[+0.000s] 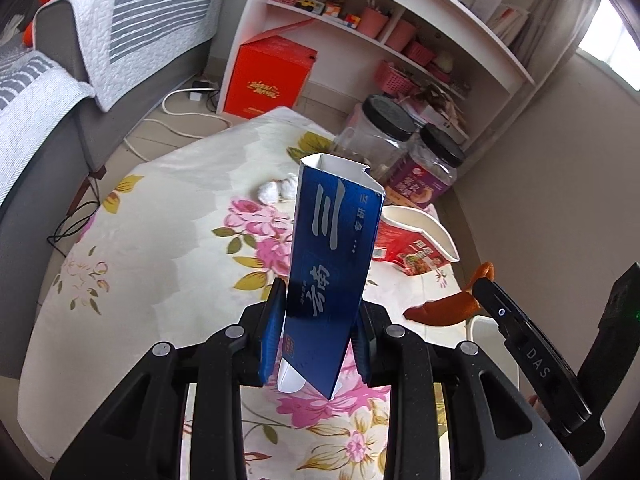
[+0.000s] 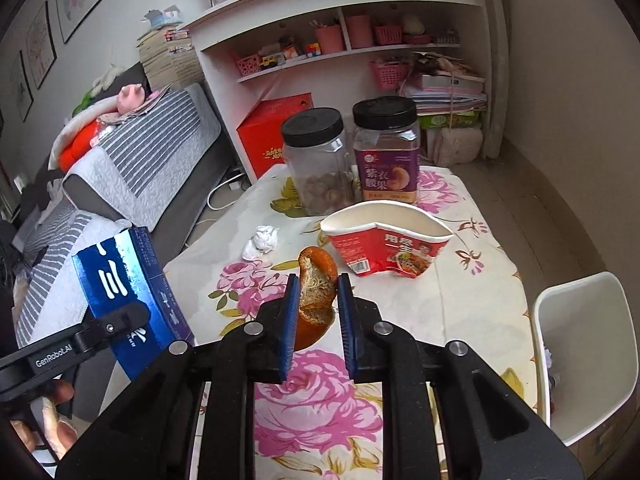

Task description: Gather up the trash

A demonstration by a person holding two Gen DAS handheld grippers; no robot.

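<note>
My left gripper [image 1: 320, 312] is shut on a blue cardboard box [image 1: 336, 240], which stands upright between the pads with its torn top open. The right wrist view shows that box [image 2: 128, 292] at the left, above the table's edge. My right gripper [image 2: 319, 285] is shut on a curled piece of orange peel [image 2: 316, 272], lifted off the floral tablecloth [image 2: 460, 300]. From the left wrist view the peel [image 1: 440, 312] hangs at the right. A crumpled white tissue [image 2: 262, 242] and a crushed red noodle cup [image 2: 384, 244] lie on the table beyond both grippers.
A white bin [image 2: 584, 352] stands on the floor by the table's right side. Two black-lidded jars [image 2: 316, 160] [image 2: 386, 148] stand at the table's far edge. A grey sofa [image 2: 140, 168] runs along the left, and white shelves [image 2: 340, 52] and a red box [image 2: 268, 136] are behind.
</note>
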